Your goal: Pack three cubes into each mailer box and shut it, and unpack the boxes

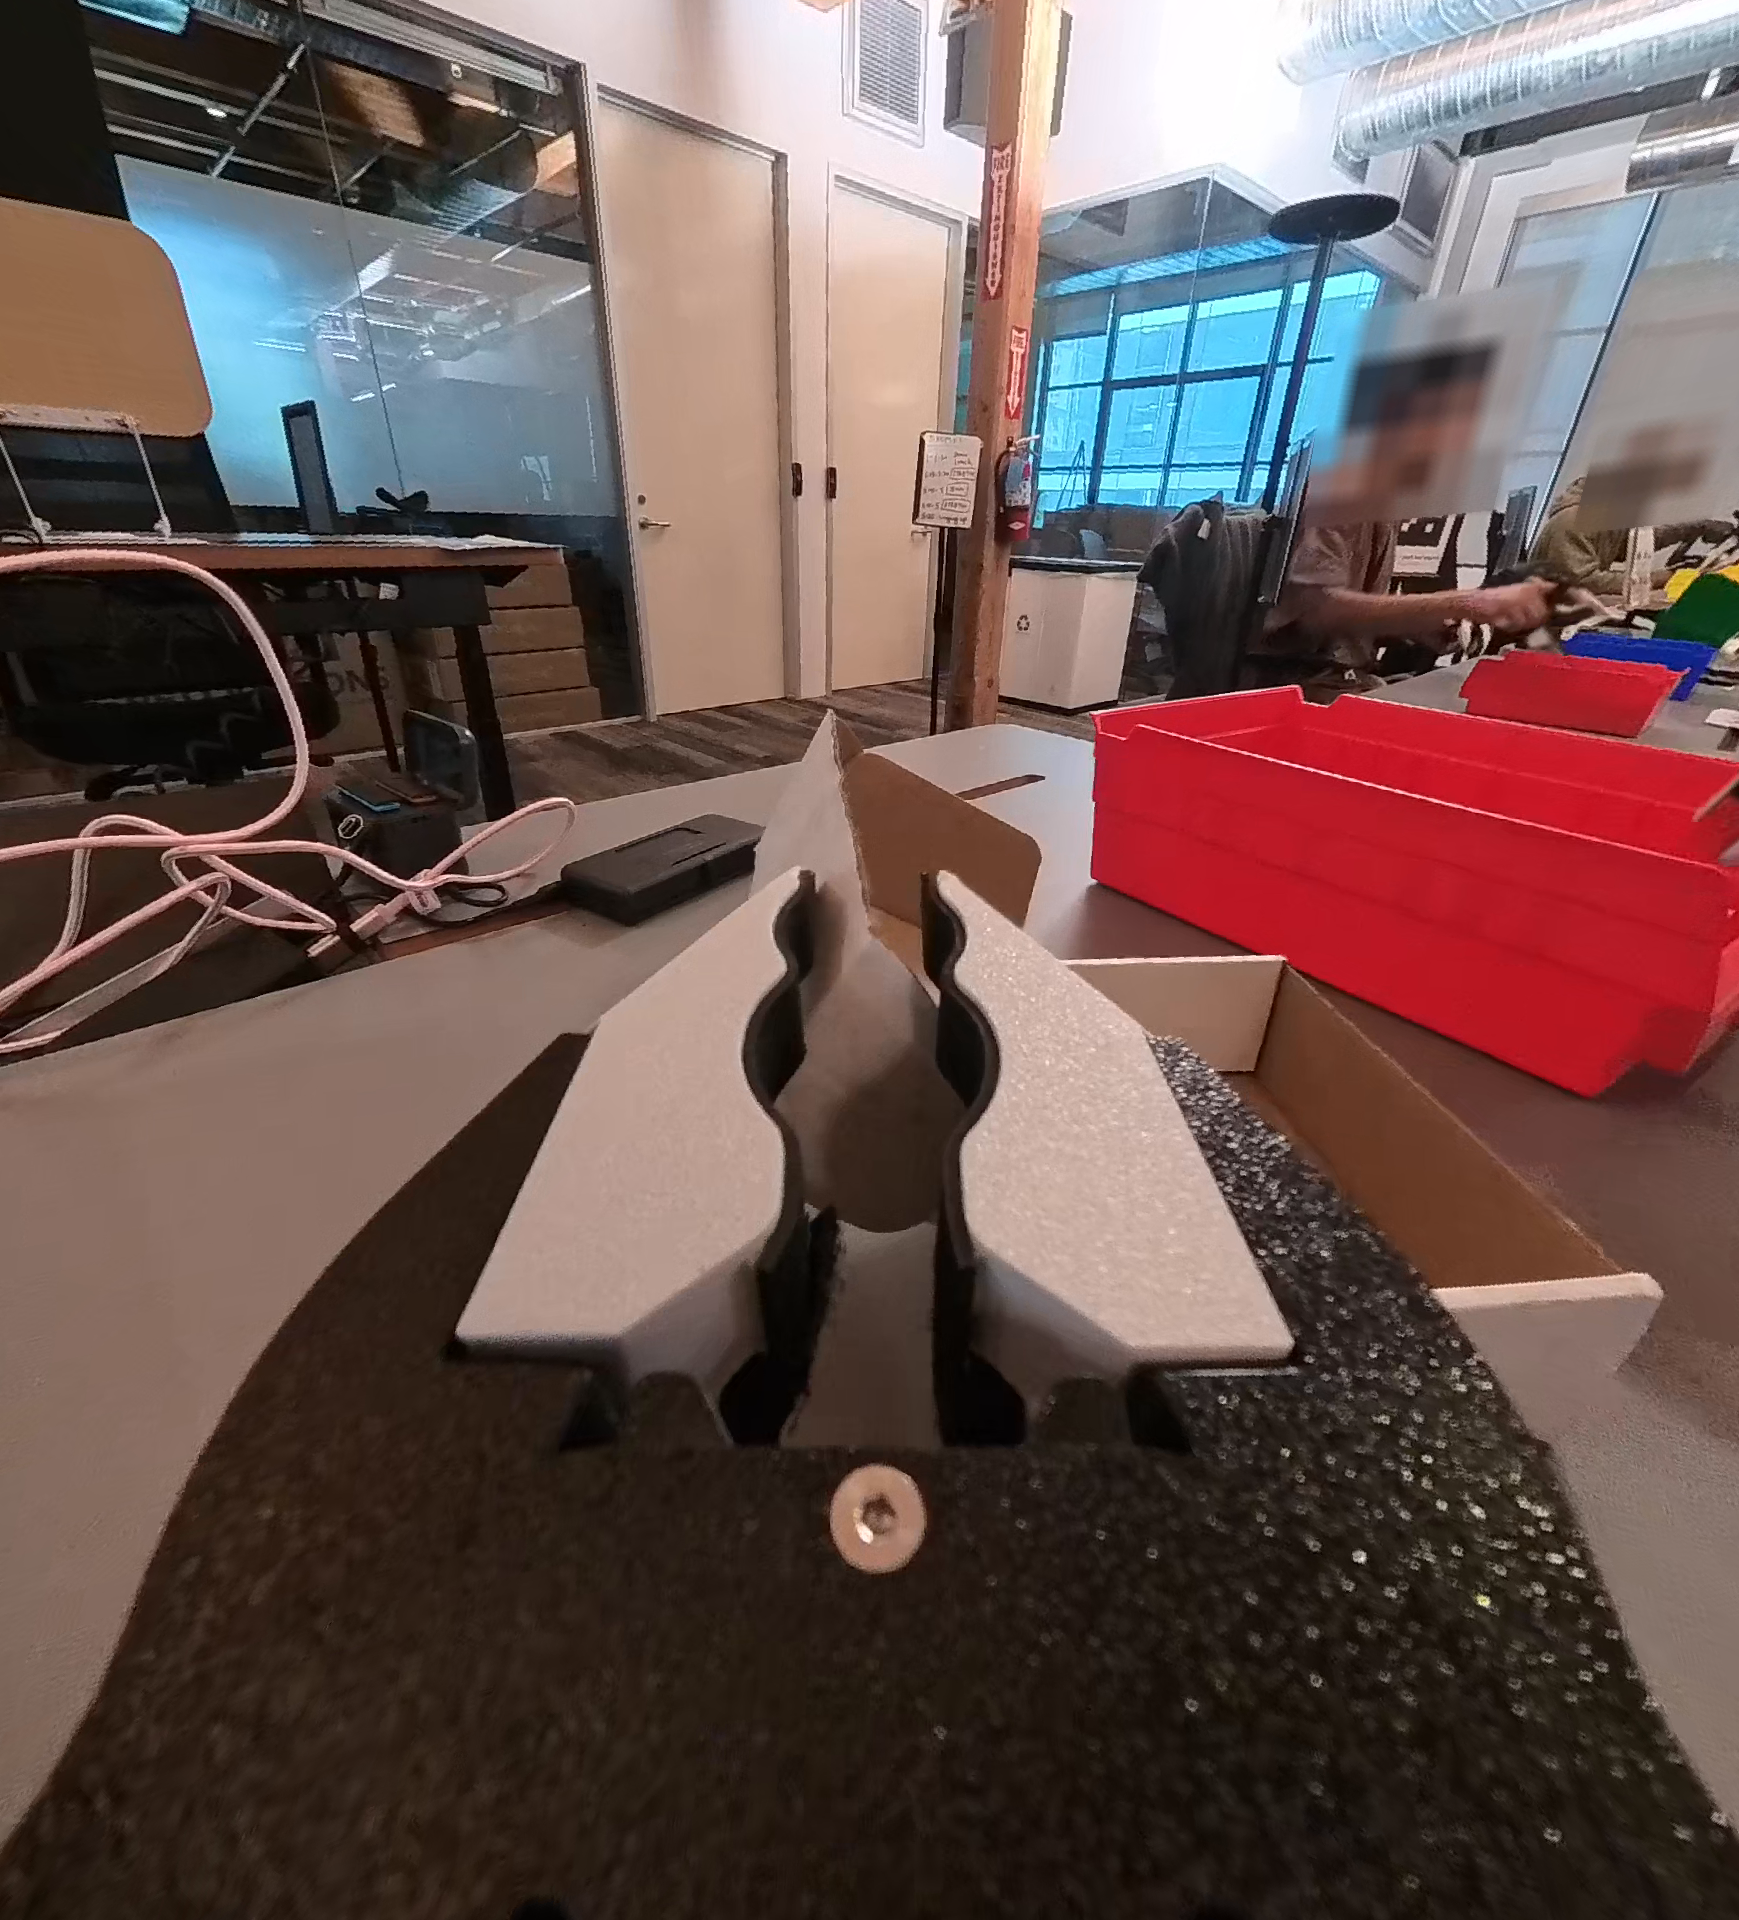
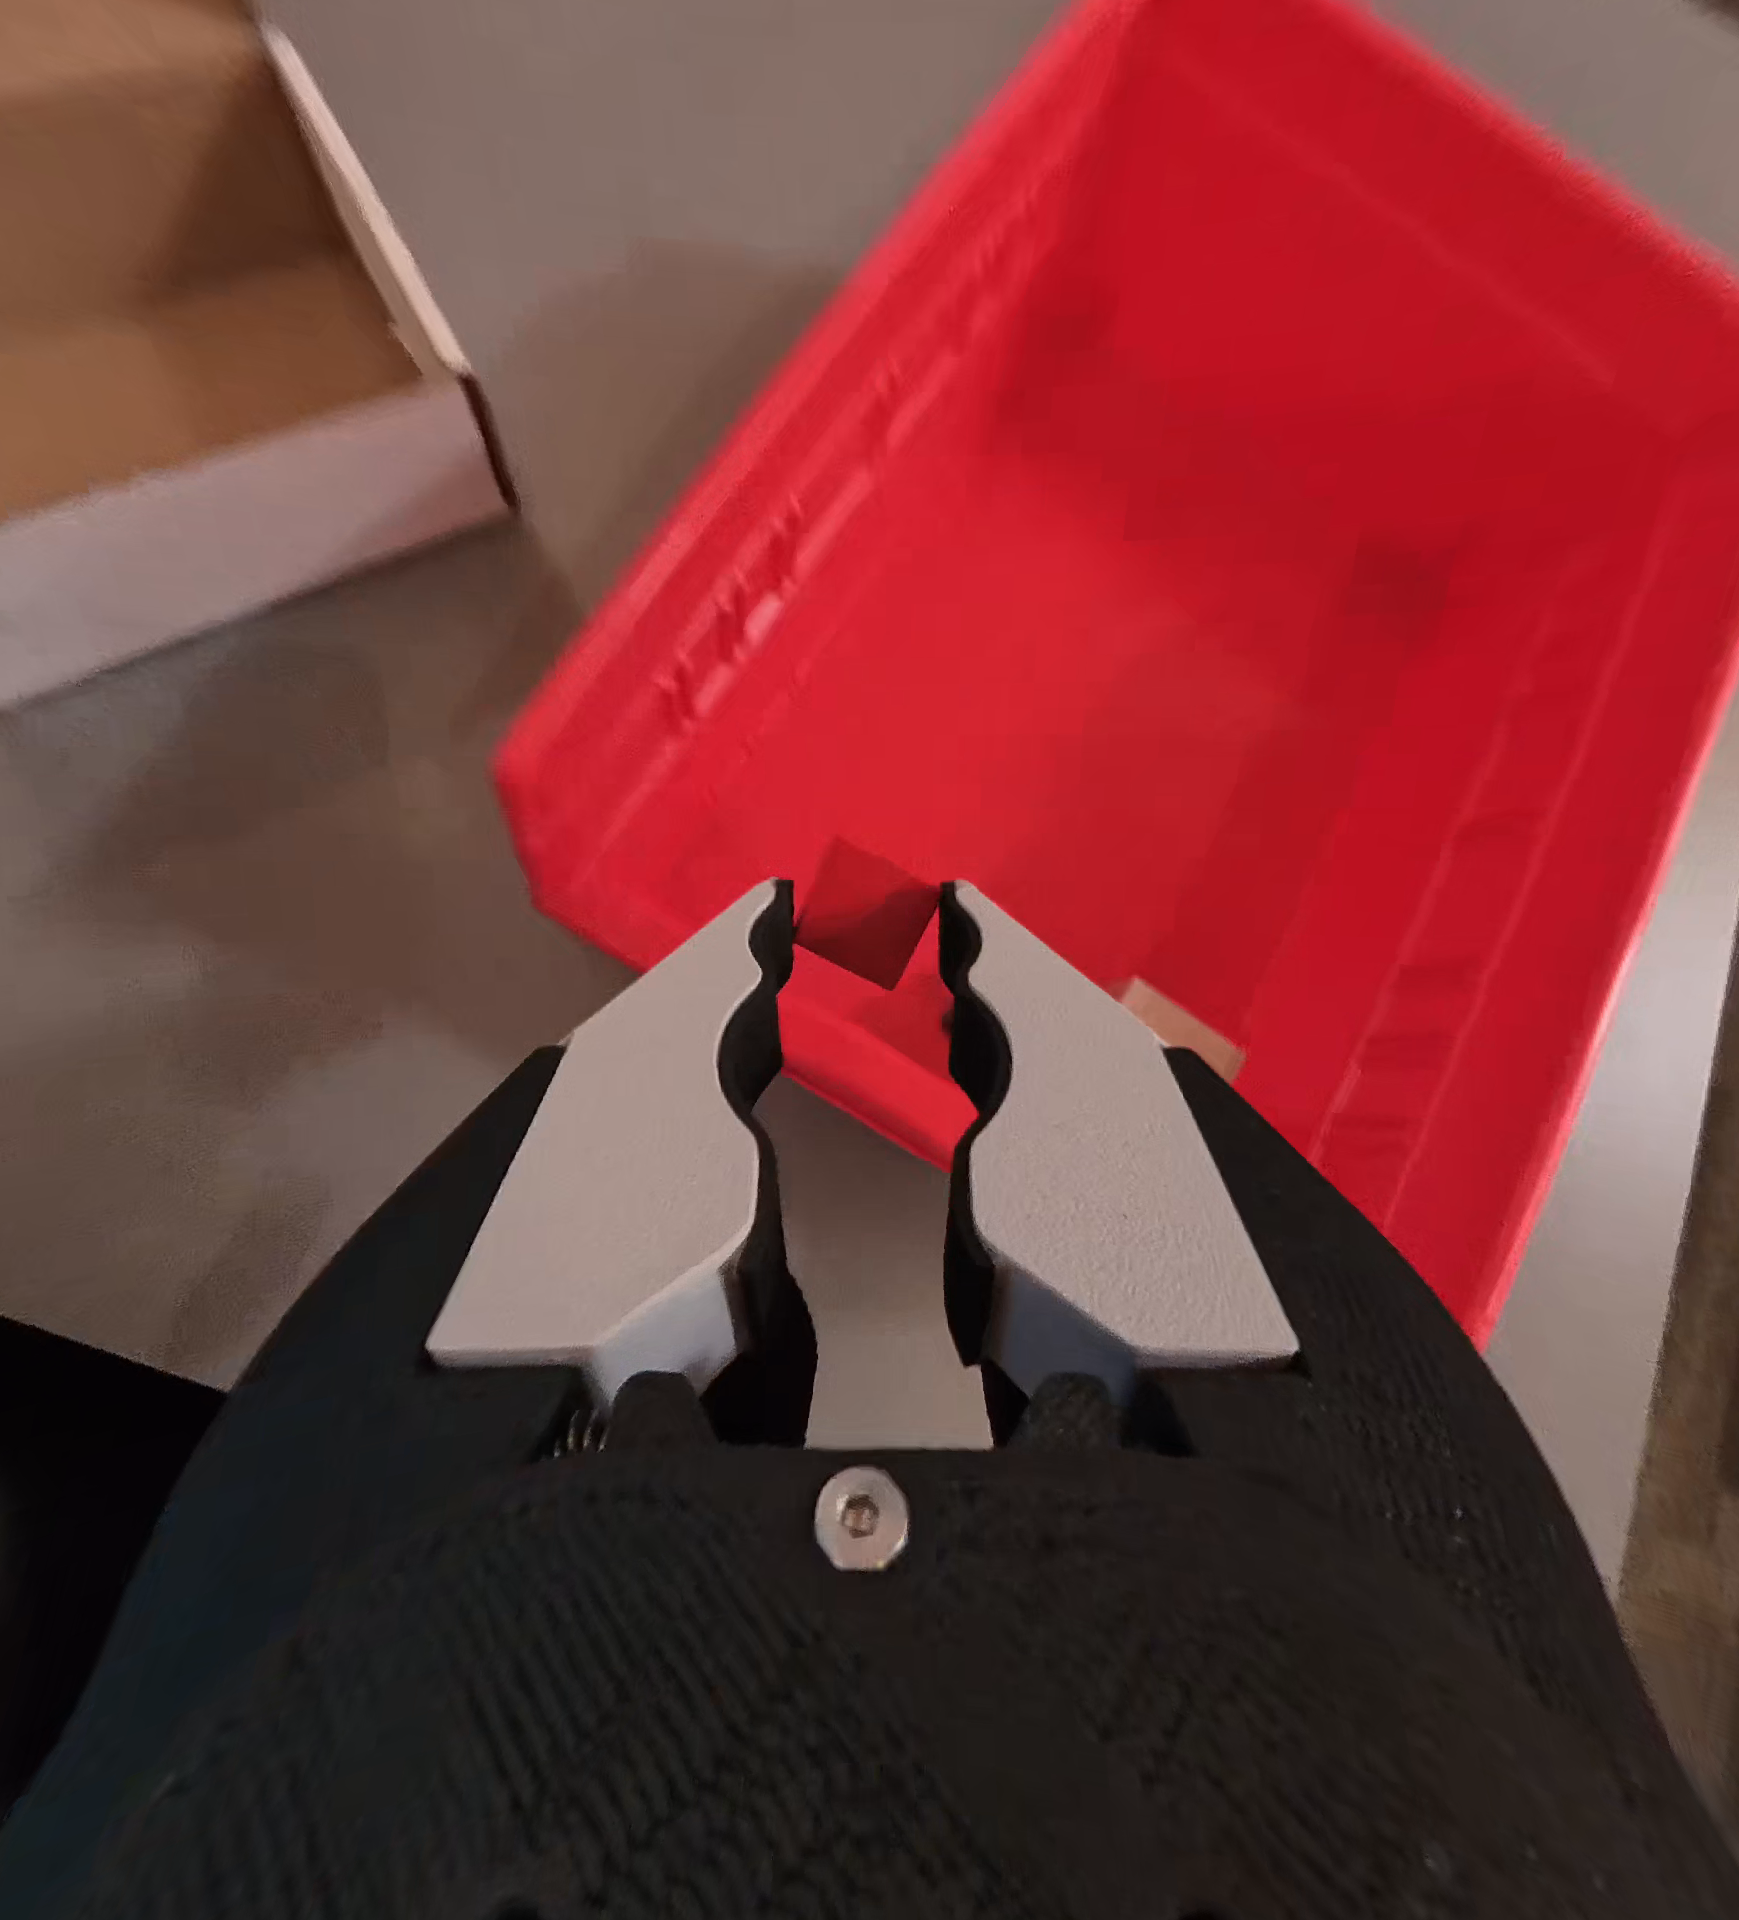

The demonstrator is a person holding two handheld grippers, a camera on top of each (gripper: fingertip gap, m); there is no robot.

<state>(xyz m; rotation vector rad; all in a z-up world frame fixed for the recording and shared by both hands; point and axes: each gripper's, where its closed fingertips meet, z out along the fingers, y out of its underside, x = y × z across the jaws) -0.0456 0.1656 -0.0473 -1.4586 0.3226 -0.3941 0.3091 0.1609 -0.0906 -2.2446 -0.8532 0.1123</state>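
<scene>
The right gripper (image 2: pixel 865 914) pinches a small red cube (image 2: pixel 857 923) by its corners at mid-frame, above the near end of a red plastic bin (image 2: pixel 1208 468). An open cardboard mailer box (image 2: pixel 221 551), white outside, sits upper left on a grey table (image 2: pixel 221 883).

Matt cardboard mailer box (image 1: pixel 1364 1132), glossy red plastic bin (image 1: pixel 1416 862), smooth grey table (image 1: pixel 221 1143).

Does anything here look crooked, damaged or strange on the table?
Nothing looks damaged or spilled. The mailer box lies open with its lid flap standing up between the left gripper jaws. The right gripper grips a red cube cornerwise, over the red bin.
</scene>
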